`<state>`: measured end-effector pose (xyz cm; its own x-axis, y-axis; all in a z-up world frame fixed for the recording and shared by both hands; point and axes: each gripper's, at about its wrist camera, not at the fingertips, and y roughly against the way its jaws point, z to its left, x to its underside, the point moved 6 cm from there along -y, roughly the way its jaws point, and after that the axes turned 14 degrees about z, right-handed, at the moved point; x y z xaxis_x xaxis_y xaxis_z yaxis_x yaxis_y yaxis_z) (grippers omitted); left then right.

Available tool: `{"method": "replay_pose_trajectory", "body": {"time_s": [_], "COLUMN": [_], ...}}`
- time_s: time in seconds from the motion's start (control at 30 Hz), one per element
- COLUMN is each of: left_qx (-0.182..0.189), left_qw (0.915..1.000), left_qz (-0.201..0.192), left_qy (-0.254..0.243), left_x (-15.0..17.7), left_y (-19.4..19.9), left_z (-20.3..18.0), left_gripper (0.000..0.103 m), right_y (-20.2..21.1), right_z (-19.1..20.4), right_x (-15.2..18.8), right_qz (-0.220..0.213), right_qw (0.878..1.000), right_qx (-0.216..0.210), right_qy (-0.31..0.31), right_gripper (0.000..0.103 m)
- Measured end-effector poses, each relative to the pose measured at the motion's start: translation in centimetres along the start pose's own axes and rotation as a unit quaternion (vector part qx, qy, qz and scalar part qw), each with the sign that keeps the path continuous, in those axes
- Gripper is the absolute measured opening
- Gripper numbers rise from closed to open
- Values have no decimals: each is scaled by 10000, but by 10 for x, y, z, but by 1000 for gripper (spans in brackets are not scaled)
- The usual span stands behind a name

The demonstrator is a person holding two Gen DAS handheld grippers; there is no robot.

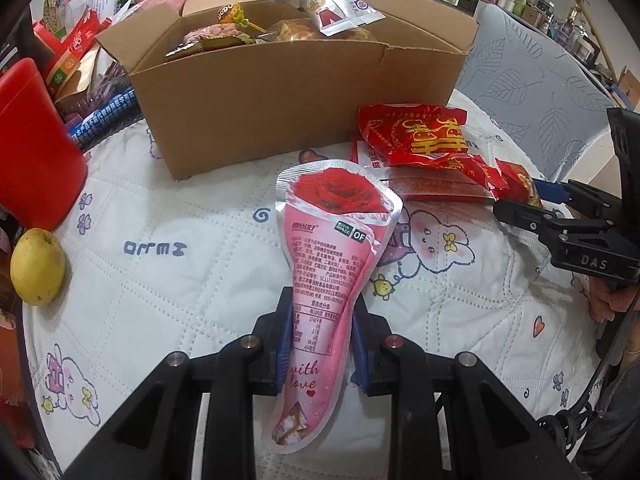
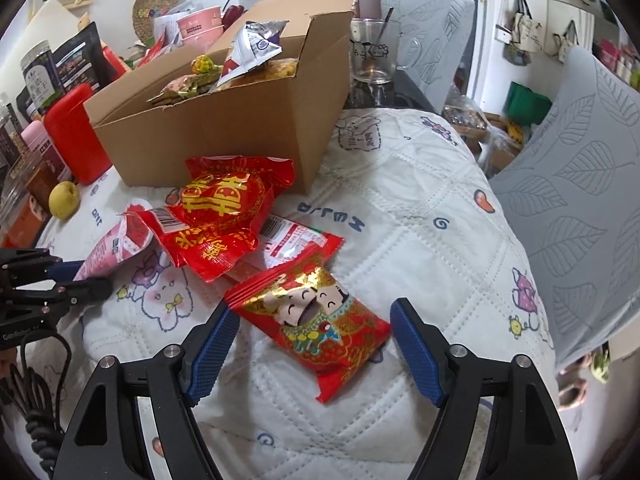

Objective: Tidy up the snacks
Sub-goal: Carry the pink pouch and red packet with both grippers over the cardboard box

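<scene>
My left gripper (image 1: 322, 296) is shut on the narrow lower half of a pink rose-printed pouch (image 1: 332, 240), which stands up toward the open cardboard box (image 1: 280, 92) that holds several snacks. The right wrist view has that pouch (image 2: 116, 244) at the left, beside a crumpled red bag with gold characters (image 2: 224, 216) and a flat red packet (image 2: 296, 240). My right gripper (image 2: 314, 306) is open. Its blue pads straddle a red packet with a cartoon figure (image 2: 320, 320) that lies on the quilted cloth (image 2: 400, 220). The pads stand close to its edges without visibly pressing.
A red canister (image 1: 36, 148) and a yellow fruit (image 1: 38, 266) sit left of the box, with jars and bags piled behind. A glass mug (image 2: 374, 52) stands behind the box. Chairs with grey leaf-print covers (image 2: 580, 180) close off the right side.
</scene>
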<state>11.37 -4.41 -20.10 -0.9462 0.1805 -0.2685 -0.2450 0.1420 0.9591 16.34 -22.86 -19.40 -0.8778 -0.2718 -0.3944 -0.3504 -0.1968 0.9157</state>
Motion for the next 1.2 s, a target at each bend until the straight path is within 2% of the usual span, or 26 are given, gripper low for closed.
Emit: {"method": "replay_pose_trajectory", "body": {"time_s": [0.07, 0.23, 0.43, 1.2], "left_qx": [-16, 92, 170, 517], "left_qw": [10000, 9999, 9998, 9968], "left_qz": [8, 21, -42, -603], "left_qy": [20, 78, 56, 35], "left_x": [0, 1, 10, 40], "left_y": [0, 5, 15, 74], "left_z": [0, -1, -9, -17], "left_gripper": [25, 25, 25, 25], "right_y": [0, 9, 24, 74], "right_z": [-3, -4, 1, 67], "right_x": [1, 7, 21, 65], "right_qz": [44, -55, -209, -623], "right_qw": [9999, 9998, 9993, 9955], "right_qx": [96, -18, -116, -701], "right_qy": [-59, -204, -297, -107], "right_gripper": [54, 36, 30, 30]}}
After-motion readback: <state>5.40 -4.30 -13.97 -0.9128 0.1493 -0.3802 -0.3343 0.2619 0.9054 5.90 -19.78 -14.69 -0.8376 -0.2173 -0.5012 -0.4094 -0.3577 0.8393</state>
